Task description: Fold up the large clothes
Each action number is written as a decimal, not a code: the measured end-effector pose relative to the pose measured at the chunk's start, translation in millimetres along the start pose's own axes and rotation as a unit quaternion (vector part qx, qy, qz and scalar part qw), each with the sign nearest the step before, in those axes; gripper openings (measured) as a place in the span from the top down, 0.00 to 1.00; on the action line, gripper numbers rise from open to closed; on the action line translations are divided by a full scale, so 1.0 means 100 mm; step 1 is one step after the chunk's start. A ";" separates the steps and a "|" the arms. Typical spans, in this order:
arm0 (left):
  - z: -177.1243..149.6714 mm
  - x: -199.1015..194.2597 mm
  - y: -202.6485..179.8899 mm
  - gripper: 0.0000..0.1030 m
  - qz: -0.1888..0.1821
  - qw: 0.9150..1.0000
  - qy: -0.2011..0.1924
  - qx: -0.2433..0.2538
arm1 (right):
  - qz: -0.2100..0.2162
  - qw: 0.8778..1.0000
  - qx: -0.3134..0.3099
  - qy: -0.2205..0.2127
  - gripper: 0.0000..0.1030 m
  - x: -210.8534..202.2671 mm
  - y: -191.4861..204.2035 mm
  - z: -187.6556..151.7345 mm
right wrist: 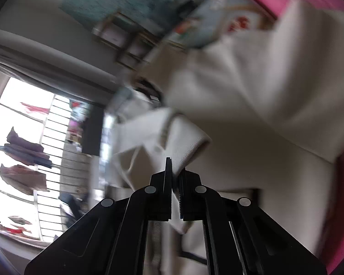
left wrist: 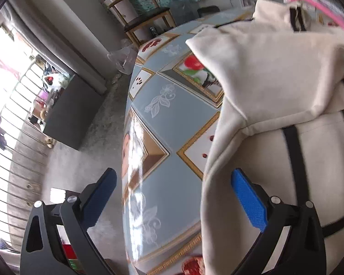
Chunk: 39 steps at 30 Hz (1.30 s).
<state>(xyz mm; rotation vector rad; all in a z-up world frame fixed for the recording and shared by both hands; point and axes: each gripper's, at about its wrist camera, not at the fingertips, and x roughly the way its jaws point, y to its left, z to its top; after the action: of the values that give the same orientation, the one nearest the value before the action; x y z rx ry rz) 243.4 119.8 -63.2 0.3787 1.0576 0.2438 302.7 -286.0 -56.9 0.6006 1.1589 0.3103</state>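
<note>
A cream jacket (left wrist: 275,96) with black trim and a zipper lies on the table with the blue patterned cloth (left wrist: 172,119). My left gripper (left wrist: 174,197) is open and empty, its blue fingers (left wrist: 250,201) spread above the table's edge, the right finger over the jacket's side. In the right wrist view, my right gripper (right wrist: 173,171) is shut on a fold of the cream jacket (right wrist: 185,142) and holds it lifted; the view is blurred.
A wooden chair (left wrist: 140,11) stands beyond the table's far end. A dark cabinet (left wrist: 73,114) stands on the floor by the barred window (left wrist: 11,114). Something pink (left wrist: 328,6) lies at the jacket's far side.
</note>
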 end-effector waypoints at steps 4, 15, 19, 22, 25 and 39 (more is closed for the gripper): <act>0.05 0.07 0.12 0.05 0.027 0.999 -0.007 -0.014 | -0.022 0.999 -0.030 -0.007 0.95 -0.16 0.05 0.04; -0.01 0.16 0.33 0.05 -0.022 0.996 -0.002 -0.087 | -0.103 0.993 -0.059 0.001 0.69 0.06 -0.19 0.15; -0.02 0.16 0.35 0.04 -0.033 0.995 0.001 -0.096 | -0.131 0.989 -0.068 0.003 0.70 0.21 -0.18 0.11; -0.04 0.16 0.33 0.04 -0.032 0.995 -0.001 -0.094 | -0.163 0.982 -0.092 0.001 0.94 0.35 -0.06 0.12; -0.03 0.15 0.33 0.04 -0.033 0.995 -0.001 -0.094 | -0.164 0.978 -0.120 -0.038 0.96 0.23 0.16 0.12; -0.15 -0.14 0.44 0.04 -0.060 0.994 -0.013 -0.089 | -0.235 0.953 -0.152 -0.119 0.51 -0.09 0.32 -0.04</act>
<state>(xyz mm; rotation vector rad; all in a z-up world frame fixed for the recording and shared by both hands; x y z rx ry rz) 223.3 157.2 -40.5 0.1571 1.0213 0.2235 297.5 -264.1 -32.3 0.0761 0.9612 0.0035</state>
